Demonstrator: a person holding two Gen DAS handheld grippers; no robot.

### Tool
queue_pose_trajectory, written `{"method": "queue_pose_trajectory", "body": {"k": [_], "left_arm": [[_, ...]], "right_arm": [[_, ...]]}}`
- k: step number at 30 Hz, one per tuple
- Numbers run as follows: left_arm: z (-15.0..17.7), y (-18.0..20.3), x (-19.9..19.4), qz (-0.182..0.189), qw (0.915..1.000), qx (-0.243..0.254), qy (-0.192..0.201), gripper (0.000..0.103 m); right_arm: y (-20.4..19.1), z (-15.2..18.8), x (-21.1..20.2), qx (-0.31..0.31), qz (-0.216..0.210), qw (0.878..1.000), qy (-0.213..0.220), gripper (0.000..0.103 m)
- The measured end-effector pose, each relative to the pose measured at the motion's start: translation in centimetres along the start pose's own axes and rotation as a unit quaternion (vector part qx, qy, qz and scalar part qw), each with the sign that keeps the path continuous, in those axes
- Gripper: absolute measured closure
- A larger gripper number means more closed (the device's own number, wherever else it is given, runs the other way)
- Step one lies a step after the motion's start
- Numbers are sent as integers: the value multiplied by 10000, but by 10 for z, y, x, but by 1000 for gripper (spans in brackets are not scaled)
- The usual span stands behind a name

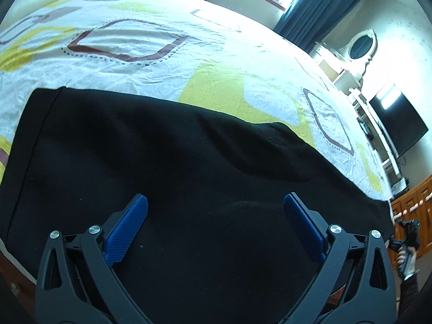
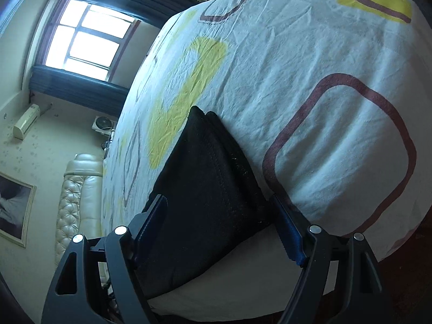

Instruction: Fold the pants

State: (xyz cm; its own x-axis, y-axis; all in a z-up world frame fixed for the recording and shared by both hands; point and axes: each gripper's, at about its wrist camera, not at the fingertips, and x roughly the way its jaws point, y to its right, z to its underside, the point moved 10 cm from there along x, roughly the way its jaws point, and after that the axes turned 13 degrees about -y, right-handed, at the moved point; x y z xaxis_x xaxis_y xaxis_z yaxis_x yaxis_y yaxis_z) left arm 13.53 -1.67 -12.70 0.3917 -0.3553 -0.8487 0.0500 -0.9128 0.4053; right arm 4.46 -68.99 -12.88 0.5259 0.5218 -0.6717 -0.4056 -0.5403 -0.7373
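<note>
- While the left gripper (image 1: 216,210) is hovering wide open over the pants (image 1: 172,167), holding nothing, it is looking ready to pin or pinch the cloth; it ought to be closing on all layers near an edge, not on the top layer alone.
- With jaws spread just as wide, the right gripper (image 2: 220,220) is straddling one end of the pants (image 2: 205,172); whether its pads are touching cloth is hard to tell, and nothing is clamped.
- Both ends should be lifting level together, I judge, so that the fold is landing square and not dragging the sheet.
- Black and soft, the pants are lying flat along the near edge of the bed (image 1: 129,37), apparently doubled, with a stitched seam running lengthwise and slight ripples across the middle.
- Beneath them the patterned sheet (image 2: 310,86) is wrinkling lightly.
</note>
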Motion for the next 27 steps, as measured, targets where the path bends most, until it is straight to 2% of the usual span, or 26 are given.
{"method": "queue_pose_trajectory", "body": {"k": [3,4,7,12,14,21,27], "left_arm": [[-1,0,2,3,10000,-9,-50,2],[0,1,3,-61,9999,45,-71,2],[3,4,9,-351,9986,350,-183,2],[6,6,13,-489,9964,611,-326,2],[7,7,13,-486,9953,741,-394,2],[13,8,6,-394,9941,932,-393,2],[19,7,-10,-412,9948,900,-231,2]], "right_arm": [[9,0,2,156,329,9993,61,61],[12,0,1,200,347,9992,71,69],[8,3,-2,395,-61,9991,107,78],[-27,3,-15,546,-1063,9924,286,79],[-46,4,-19,492,-1250,9905,286,79],[-139,25,-30,-252,-1495,9882,202,79],[-221,62,-11,-1073,-1343,9851,-69,79]]}}
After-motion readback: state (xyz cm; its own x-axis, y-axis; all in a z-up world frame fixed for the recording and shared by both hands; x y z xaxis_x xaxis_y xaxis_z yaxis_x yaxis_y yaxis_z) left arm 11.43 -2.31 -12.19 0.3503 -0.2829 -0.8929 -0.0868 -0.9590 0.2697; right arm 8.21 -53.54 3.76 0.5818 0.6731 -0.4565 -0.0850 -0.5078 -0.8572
